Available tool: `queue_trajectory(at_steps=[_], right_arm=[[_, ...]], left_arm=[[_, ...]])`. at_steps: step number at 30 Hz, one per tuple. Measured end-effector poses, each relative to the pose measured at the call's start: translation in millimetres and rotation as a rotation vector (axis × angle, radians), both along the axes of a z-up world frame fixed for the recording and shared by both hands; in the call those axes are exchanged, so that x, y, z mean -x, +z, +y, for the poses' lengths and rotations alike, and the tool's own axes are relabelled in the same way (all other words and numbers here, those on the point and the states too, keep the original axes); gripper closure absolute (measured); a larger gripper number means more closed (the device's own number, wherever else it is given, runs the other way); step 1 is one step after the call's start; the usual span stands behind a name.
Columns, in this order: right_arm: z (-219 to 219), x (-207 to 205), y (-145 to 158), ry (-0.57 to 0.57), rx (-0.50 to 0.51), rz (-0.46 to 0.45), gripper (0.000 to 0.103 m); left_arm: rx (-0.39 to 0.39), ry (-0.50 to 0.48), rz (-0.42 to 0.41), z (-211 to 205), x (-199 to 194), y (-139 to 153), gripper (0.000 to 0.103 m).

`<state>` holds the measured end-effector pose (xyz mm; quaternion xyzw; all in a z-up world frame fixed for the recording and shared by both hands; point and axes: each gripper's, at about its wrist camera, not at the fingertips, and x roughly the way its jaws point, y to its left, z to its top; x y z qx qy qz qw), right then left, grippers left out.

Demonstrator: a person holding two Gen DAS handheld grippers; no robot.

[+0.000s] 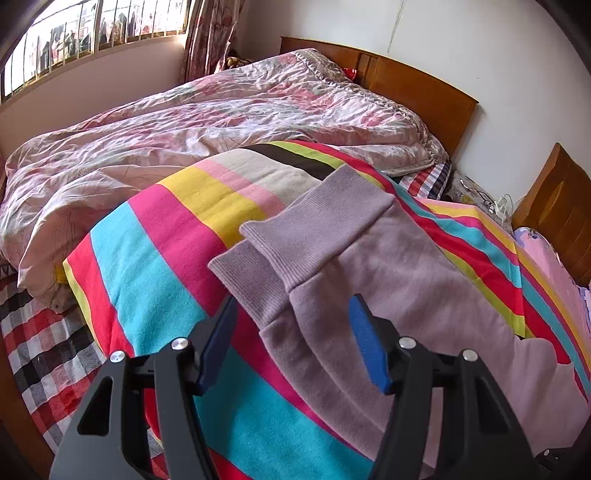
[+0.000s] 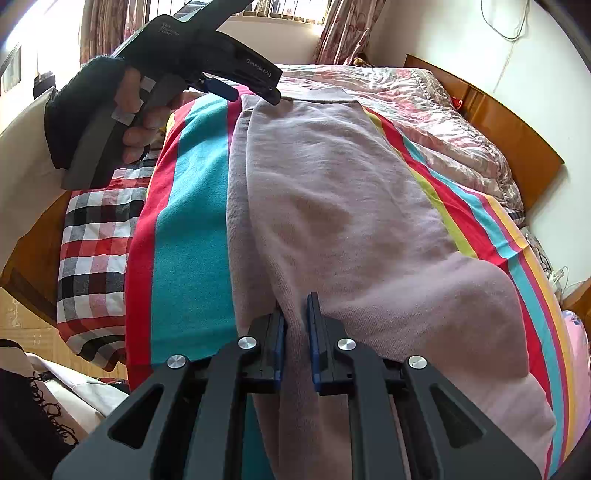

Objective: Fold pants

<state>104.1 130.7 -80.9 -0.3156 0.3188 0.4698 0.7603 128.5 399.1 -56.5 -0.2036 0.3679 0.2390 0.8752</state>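
A bedroom is shown, lit by daylight from a barred window point(image 1: 92, 33) set high in the pale wall point(image 1: 461, 48). Floral pink curtains point(image 1: 210, 33) are hung beside it. A wooden headboard point(image 1: 417, 88) is set against the wall, and a second wooden panel point(image 1: 554, 206) is seen near it. A thin cord point(image 2: 506, 26) is hung on the wall. Tan flooring point(image 2: 26, 325) is glimpsed at the bedside.

Right black two-finger gripper point(image 2: 295, 314) points steeply down, its blue pads point(image 2: 313, 332) clamped tight on a pinch of cloth. Left black gripper point(image 1: 291, 314) hangs tilted down, blue-lined jaws apart, nothing pressed between them. The left hand point(image 2: 136, 110), in a dark knit cuff, grasps its handle.
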Motion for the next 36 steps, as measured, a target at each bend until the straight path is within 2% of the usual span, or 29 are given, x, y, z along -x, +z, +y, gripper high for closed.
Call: queue_trajectory(at_steps=[3, 8, 11, 12, 16, 18, 20, 23, 25, 28, 30, 31, 32, 33, 34, 36], right_arm=[[0, -1, 0, -0.004, 0.0, 0.004, 0.092], [1, 0, 0, -0.007, -0.002, 0.004, 0.092], [1, 2, 2, -0.003, -0.011, -0.008, 0.095], [0, 2, 5, -0.001, -0.017, -0.016, 0.096], [-8, 7, 39, 0.0, -0.079, -0.045, 0.097], [-10, 10, 51, 0.009, -0.092, -0.066, 0.097], [-7, 9, 45, 0.021, -0.077, -0.041, 0.097], [4, 11, 10, 0.041, 0.0, 0.001, 0.097], [8, 13, -5, 0.04, 0.036, 0.001, 0.097], [7, 13, 1, 0.043, 0.022, 0.018, 0.095], [7, 11, 0, 0.042, 0.029, 0.037, 0.088], [6, 10, 0, 0.037, 0.029, 0.044, 0.084], [3, 10, 1, 0.036, 0.017, 0.068, 0.076], [-2, 8, 7, 0.039, -0.008, 0.106, 0.065], [-9, 6, 16, 0.038, -0.048, 0.131, 0.062], [-27, -4, 37, 0.008, -0.132, 0.138, 0.062]], left_arm=[[0.031, -0.055, 0.016, -4, -15, -10, 0.072], [0.054, -0.043, 0.002, -1, -18, -26, 0.073], [0.066, -0.06, -0.031, -1, -14, -23, 0.091], [0.059, -0.061, -0.041, -3, -11, -19, 0.093], [0.029, -0.075, -0.145, -8, 6, 25, 0.093], [-0.01, -0.075, -0.153, -6, 11, 37, 0.093], [0.006, -0.077, -0.116, 0, 11, 27, 0.093], [0.06, -0.052, -0.031, 8, 8, -13, 0.093], [0.07, -0.057, -0.027, 10, 8, -31, 0.091], [0.058, -0.058, -0.045, 10, 12, -30, 0.087], [0.056, -0.06, -0.03, 9, 12, -27, 0.08], [0.035, -0.048, -0.027, 6, 13, -21, 0.071], [-0.017, -0.013, -0.032, 1, 17, -11, 0.039], [-0.079, 0.015, -0.061, -7, 22, 3, 0.025], [-0.129, 0.016, -0.097, -16, 25, 20, 0.018], [-0.166, -0.07, -0.156, -38, 19, 47, 0.013]])
